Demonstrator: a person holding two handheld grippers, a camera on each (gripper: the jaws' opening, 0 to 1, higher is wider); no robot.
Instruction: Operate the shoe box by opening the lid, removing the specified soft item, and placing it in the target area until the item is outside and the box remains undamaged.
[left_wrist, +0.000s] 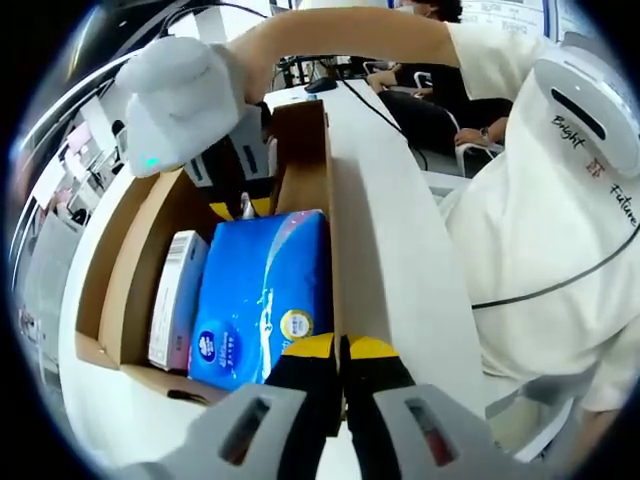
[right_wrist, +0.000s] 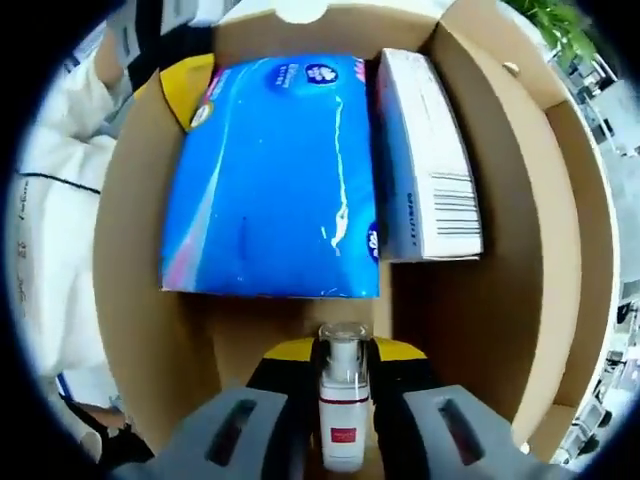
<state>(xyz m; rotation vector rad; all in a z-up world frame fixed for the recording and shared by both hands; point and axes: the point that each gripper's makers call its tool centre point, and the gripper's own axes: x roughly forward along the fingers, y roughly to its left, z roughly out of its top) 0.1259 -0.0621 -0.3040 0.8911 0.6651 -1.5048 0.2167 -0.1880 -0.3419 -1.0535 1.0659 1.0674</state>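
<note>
Right gripper (right_wrist: 340, 415): jaws closed in on a little bottle (right_wrist: 341, 405), clear cap, white body, red label. It's upright between the yellow-tipped jaws, down inside the box (right_wrist: 140, 200). In the left gripper view the same gripper (left_wrist: 240, 195) comes in from the far end, white housing on top, a sleeve behind it, tips down in the box (left_wrist: 300, 150) just past the pack (left_wrist: 262, 300).

Left gripper (left_wrist: 340, 365): jaws basically together on the box's near right wall, yellow tips pinching the cardboard edge right beside the pack. So it's got the wall, not the pack.

Pack: blue soft tissue pack, plastic wrap, lying flat on the box floor. In the right gripper view the pack (right_wrist: 275, 175) fills the middle-left of the box, just beyond the bottle. Still fully inside.

Carton (right_wrist: 425, 160): white, barcode on the side, standing on edge, wedged between the pack and the box wall, touching the pack. The left gripper view shows it (left_wrist: 178, 298) on the pack's other side.

Box: brown cardboard, open.

Table (left_wrist: 400, 260): white, the box sits on it.

Person (left_wrist: 540, 250): white hoodie, right next to the table.
</note>
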